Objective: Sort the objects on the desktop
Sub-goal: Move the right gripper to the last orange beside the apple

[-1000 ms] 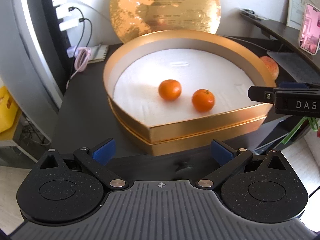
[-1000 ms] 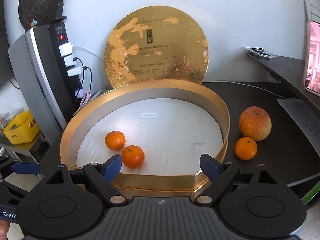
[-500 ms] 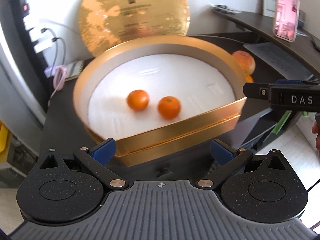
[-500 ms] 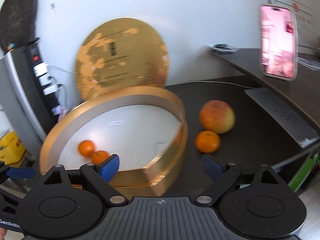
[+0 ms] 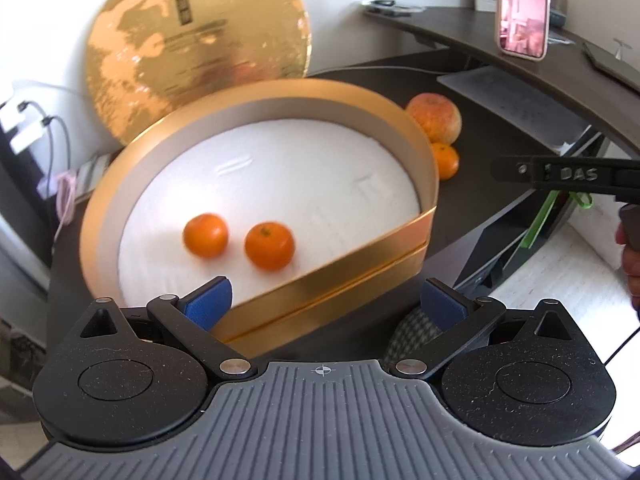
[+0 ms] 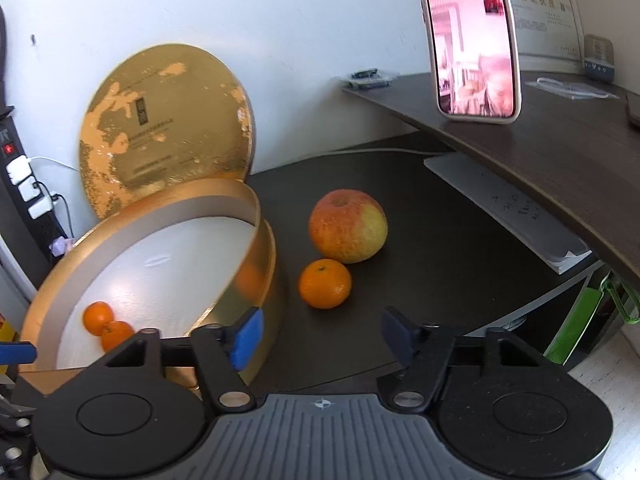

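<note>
A round gold box (image 5: 416, 152) (image 6: 260, 232) with a white lining sits on the dark desk and holds two tangerines (image 5: 269, 245) (image 6: 96, 317). Outside it, to its right, lie an apple (image 6: 348, 226) (image 5: 434, 117) and a third tangerine (image 6: 325, 283) (image 5: 445, 160). My left gripper (image 5: 326, 304) is open and empty, in front of the box's near wall. My right gripper (image 6: 320, 334) is open and empty too, just short of the loose tangerine, which lies ahead between its fingers. The right gripper's finger (image 5: 560, 174) shows at the right edge of the left wrist view.
The box's gold lid (image 6: 164, 128) (image 5: 196, 44) leans against the white wall behind. A phone (image 6: 472, 40) stands lit on a raised shelf at the right, with papers (image 6: 504, 208) below it. A power strip with chargers (image 6: 20, 184) is at the left. The desk edge runs close in front.
Both grippers have swung to the right. The apple and the loose tangerine have come to the middle of the right wrist view and look nearer. Both grippers have stayed open.
</note>
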Demonstrator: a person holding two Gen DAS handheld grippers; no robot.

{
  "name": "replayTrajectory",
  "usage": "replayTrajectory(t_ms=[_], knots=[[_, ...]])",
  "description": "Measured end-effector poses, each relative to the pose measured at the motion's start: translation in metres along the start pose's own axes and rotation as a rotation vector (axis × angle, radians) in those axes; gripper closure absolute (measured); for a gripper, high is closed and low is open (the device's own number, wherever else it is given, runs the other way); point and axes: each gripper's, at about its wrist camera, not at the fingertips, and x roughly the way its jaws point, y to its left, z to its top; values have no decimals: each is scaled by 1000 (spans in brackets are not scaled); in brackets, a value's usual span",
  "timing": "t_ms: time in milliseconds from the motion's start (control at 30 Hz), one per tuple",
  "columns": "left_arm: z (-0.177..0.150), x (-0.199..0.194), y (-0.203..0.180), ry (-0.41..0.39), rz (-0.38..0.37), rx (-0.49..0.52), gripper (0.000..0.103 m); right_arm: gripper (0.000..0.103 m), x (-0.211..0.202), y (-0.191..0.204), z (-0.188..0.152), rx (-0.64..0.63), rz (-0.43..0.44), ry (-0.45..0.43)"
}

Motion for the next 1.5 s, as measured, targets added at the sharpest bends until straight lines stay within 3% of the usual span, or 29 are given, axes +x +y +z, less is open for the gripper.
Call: replayTrajectory(t_ms=[333, 667, 767, 867, 1233, 1500], knots=[[8, 18, -5, 36, -11, 10, 0, 44, 71, -10, 8, 17, 10, 30], [10, 28, -4, 54, -16, 14, 0, 44, 103, -7, 12, 27, 29, 60], [11, 31, -4, 60, -19, 14, 0, 48, 110, -5, 13, 25, 36, 72], [11, 32, -3, 63, -19, 8, 0, 54, 113, -4, 13, 16, 31, 80], [10, 28, -3, 62, -26, 6, 0, 54, 89, -11, 3, -18, -28, 113], [8, 26, -5, 63, -37, 5, 0, 46, 88, -4, 2, -71, -59, 106]])
